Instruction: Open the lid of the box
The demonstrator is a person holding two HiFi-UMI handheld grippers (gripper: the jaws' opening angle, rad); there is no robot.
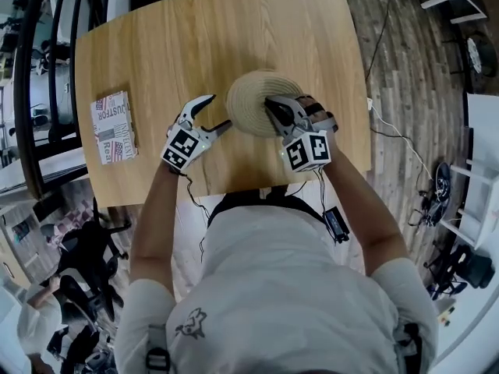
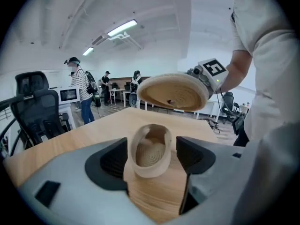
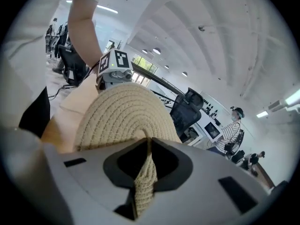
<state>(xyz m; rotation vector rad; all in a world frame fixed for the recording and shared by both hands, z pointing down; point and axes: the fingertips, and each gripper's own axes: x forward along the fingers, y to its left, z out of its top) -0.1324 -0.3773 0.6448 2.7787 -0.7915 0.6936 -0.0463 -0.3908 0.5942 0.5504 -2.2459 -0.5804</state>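
Woven lid (image 2: 174, 92) was held raised above the box (image 2: 151, 151), clamped at its edge by the right gripper's (image 3: 145, 170) fingers. The left gripper's (image 1: 220, 111) fingers stood apart, flanking the box on the worktop (image 2: 93, 130).

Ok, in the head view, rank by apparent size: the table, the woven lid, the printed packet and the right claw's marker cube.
1. table
2. woven lid, held up nearer the camera
3. printed packet
4. marker cube, raised too, so its true size against the packet is unsure
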